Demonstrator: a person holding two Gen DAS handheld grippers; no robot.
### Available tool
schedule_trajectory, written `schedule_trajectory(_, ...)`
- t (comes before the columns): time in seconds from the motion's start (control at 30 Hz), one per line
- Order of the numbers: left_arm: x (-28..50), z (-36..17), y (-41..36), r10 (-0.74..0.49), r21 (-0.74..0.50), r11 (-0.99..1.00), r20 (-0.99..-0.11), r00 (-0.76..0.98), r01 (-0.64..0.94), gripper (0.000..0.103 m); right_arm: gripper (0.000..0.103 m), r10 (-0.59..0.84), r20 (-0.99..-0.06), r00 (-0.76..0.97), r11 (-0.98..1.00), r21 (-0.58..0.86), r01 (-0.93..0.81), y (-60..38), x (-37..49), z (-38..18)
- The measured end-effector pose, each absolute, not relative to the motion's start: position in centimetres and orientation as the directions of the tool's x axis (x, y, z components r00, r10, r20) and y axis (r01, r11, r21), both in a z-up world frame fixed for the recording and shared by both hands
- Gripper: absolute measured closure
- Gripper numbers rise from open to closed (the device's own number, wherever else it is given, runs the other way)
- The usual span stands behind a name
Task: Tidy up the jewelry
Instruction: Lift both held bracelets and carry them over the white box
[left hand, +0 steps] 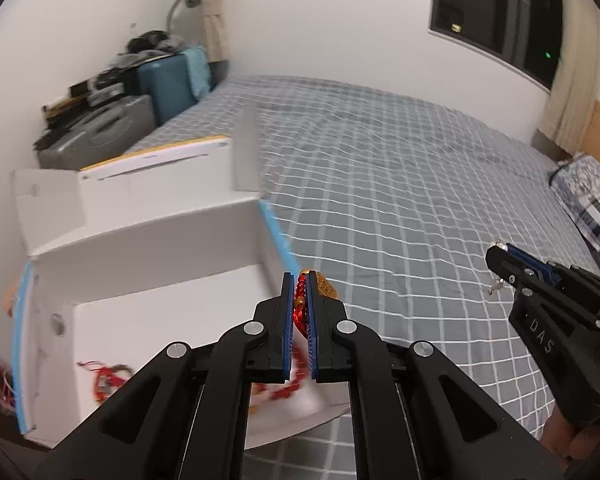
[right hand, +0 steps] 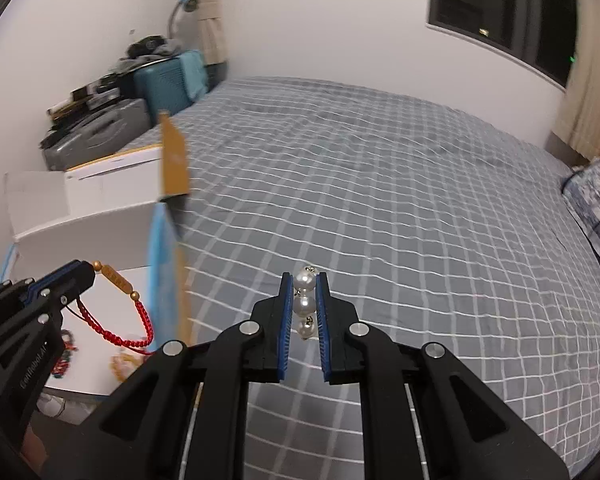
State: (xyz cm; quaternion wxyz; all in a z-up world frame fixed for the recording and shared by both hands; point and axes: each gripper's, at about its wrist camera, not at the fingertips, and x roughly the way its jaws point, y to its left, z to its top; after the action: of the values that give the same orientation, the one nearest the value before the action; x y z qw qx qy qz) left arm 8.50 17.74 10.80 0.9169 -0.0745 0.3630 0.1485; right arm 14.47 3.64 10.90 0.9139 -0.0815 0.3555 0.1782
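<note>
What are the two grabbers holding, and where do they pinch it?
The left gripper pinches a red braided bracelet on its cord beside the gold charm. The right gripper pinches a string of pearls across the beads.

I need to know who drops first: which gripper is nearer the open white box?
Left. The left gripper, shut on the red bracelet, is above the white box. The right gripper, holding the pearl piece, is over the bedspread.
</note>
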Motion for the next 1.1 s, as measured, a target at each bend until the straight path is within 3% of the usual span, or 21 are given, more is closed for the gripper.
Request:
schedule_trajectory(0.43, 2.7, 10.8, 26.0, 0.312, -0.017, 0.893, -0.698, 0.645, -0.45, 0.098, 0.092, 0.358, -0.684, 0.636, 0.857, -0.03, -0.514, 13.6, 9.7, 10.8)
schedule_trajectory(1.1, -0.8, 3.3, 33.8, 0.318, -0.004, 0.831, -0.818, 0.479, -0.557, 0.098, 0.092, 0.373, -0.803, 0.465, 0.797, 0.021, -0.604, 22.8, 8.4, 3.3)
